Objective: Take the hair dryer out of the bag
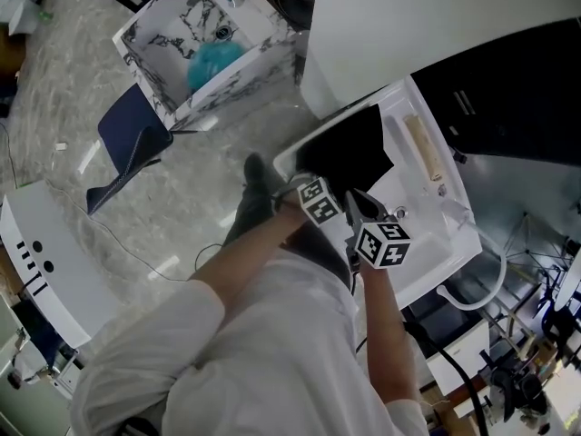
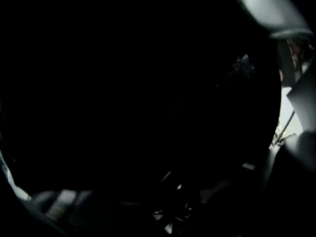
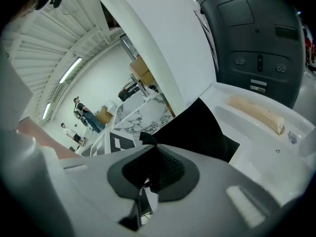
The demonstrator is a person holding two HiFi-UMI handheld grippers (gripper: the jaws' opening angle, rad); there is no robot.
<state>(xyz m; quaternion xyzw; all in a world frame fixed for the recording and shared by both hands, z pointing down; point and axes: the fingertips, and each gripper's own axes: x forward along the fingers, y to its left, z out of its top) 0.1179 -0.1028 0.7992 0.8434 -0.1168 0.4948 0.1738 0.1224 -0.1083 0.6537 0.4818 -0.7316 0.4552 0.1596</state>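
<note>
A black bag (image 1: 356,153) lies in the white basin (image 1: 434,209), its mouth towards me. My left gripper (image 1: 311,189) reaches down into that mouth; the left gripper view is almost wholly dark inside the bag (image 2: 148,83), so neither its jaws nor any hair dryer can be made out. My right gripper (image 1: 356,198) sits just to its right at the bag's near edge. In the right gripper view its pads (image 3: 165,169) are shut, with a flap of the black bag (image 3: 207,130) pinched between them.
A long beige block (image 1: 422,145) lies on the basin's far ledge. A dark grey machine (image 3: 256,38) stands behind the basin. On the floor to the left are a marble-patterned sink unit (image 1: 150,30) and a blue chair (image 1: 136,134). A white hose (image 1: 495,275) loops at the right.
</note>
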